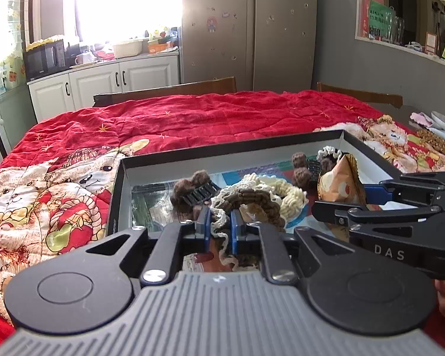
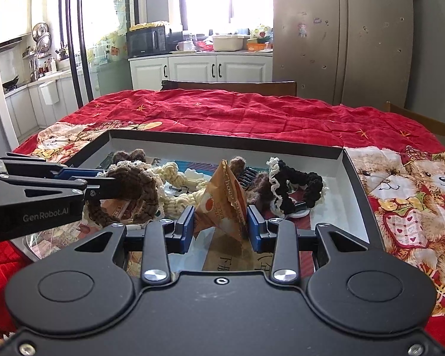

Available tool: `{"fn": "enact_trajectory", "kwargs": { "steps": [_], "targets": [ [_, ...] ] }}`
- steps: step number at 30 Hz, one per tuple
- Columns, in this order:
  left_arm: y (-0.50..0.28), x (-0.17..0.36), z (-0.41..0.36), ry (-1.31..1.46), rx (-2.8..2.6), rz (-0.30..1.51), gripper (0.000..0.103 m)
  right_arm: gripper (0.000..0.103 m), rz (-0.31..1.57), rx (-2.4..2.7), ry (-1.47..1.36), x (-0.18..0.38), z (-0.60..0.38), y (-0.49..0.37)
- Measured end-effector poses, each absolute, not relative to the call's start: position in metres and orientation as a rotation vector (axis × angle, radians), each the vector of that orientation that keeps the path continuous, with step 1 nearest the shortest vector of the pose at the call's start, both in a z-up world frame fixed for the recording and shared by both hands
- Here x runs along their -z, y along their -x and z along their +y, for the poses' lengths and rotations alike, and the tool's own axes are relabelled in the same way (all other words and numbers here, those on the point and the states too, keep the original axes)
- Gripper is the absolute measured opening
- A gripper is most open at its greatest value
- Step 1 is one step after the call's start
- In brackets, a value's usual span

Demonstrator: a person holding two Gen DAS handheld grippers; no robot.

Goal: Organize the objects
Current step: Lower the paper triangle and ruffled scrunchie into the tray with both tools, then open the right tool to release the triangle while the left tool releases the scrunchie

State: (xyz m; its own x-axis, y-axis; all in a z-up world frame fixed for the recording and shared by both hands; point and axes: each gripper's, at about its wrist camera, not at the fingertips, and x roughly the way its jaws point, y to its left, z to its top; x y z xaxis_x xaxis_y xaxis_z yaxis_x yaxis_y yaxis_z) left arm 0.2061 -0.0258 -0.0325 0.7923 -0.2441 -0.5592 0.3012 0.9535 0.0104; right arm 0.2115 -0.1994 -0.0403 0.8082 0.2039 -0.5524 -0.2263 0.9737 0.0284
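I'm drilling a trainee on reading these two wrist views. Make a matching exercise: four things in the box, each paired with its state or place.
1. brown scrunchie
2. orange snack packet
3. black scrunchie
4. cream scrunchie

a. lying free at the box's right end
b. between the right gripper's pads
c. lying free mid-box
d. pinched by the left gripper

Pairs: 1-d, 2-b, 3-a, 4-c

- Red quilt (image 1: 192,118) printed with teddy bears covers the table
- Microwave (image 2: 146,41) sits on white cabinets (image 2: 198,69)
- Steel fridge (image 2: 341,35) dotted with magnets
- Wooden chair (image 2: 231,86) behind the table
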Motion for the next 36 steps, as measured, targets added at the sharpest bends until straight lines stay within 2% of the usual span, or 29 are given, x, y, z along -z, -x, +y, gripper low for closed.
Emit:
{"fn": "enact_trajectory", "kwargs": {
  "steps": [13, 17, 20, 32, 34, 36],
  "targets": [
    [-0.206, 0.038, -0.029, -0.128, 0.289, 0.605, 0.022, 0.036, 0.623, -0.235, 0.071, 0.050, -0.194, -0.216],
    [-0.206, 0.040, -0.029, -0.133, 0.289, 0.612, 0.028, 0.036, 0.623, -0.234, 0.071, 0.051, -0.194, -0.216],
    [-0.206, 0.040, -0.029, -0.130, 0.290, 0.611, 0.040, 0.036, 0.623, -0.233, 0.070, 0.052, -0.194, -0.216],
    [-0.205, 0.037, -0.028, -0.122, 0.289, 0.609, 0.042, 0.038, 0.626, -0.234, 0.056, 0.050, -0.197, -0.217],
    [-0.204, 0.037, -0.029, -0.122, 0.288, 0.608, 0.044, 0.038, 0.625, -0.233, 0.056, 0.050, -0.197, -0.217],
    [-0.204, 0.037, -0.029, -0.123, 0.289, 0.608, 0.051, 0.038, 0.622, -0.233, 0.057, 0.050, -0.197, -0.217]
  ]
}}
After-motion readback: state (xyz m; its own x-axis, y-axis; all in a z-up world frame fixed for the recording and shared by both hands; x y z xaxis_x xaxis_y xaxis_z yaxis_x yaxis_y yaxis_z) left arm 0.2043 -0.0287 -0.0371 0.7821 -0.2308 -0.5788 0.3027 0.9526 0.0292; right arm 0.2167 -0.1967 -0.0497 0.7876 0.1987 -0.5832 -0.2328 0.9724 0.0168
